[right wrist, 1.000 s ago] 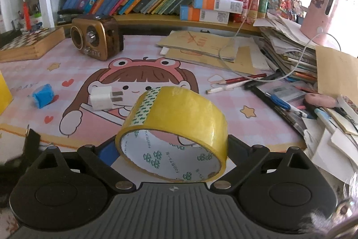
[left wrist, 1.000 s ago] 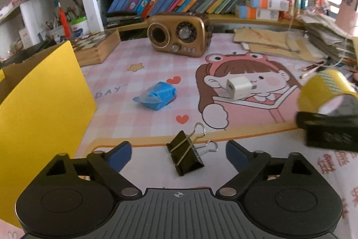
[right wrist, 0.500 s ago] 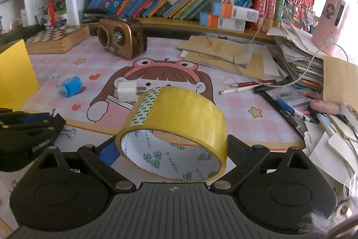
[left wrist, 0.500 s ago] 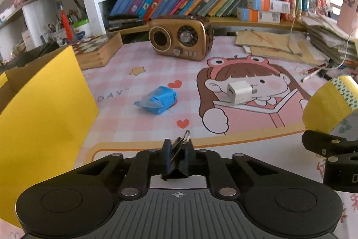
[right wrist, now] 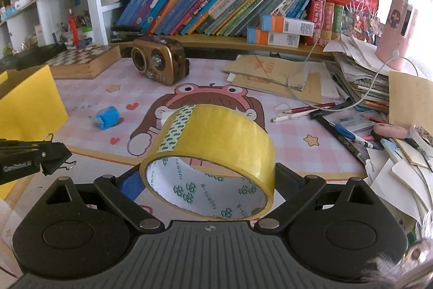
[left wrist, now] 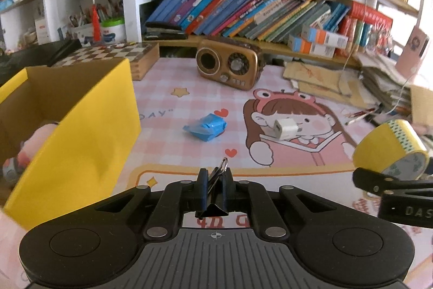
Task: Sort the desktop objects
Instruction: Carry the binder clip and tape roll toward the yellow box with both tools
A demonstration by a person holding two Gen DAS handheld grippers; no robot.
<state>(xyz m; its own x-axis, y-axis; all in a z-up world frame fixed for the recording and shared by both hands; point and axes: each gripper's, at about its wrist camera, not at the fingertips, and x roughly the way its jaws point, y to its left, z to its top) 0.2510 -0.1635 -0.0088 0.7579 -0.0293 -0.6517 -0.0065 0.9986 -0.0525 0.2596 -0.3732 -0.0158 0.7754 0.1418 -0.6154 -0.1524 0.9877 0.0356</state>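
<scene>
In the left wrist view, the left gripper (left wrist: 213,192) is nearest, its two fingers pressed together on a black binder clip (left wrist: 213,197), whose wire handle points away from the camera. At the right edge of this view the right gripper (left wrist: 392,180) shows from the side, carrying the yellow tape roll (left wrist: 389,148).

The right wrist view shows the roll (right wrist: 208,164) from close, pinched between the two fingers of the right gripper (right wrist: 208,180), tilted so its printed inner face turns to the camera. Only here the left gripper (right wrist: 32,156) appears from outside, at the near left and level, above the pink desk mat (right wrist: 297,126).

The inside of the yellow box (left wrist: 67,126) at the left shows only in the left wrist view. Farther on the mat lie a blue wrapped packet (left wrist: 205,126) and a white charger (left wrist: 285,128), apart from each other. Pencils (right wrist: 303,110) lie at the right. Far behind, a brown radio (left wrist: 230,67) stands before the row of books (left wrist: 243,10).
</scene>
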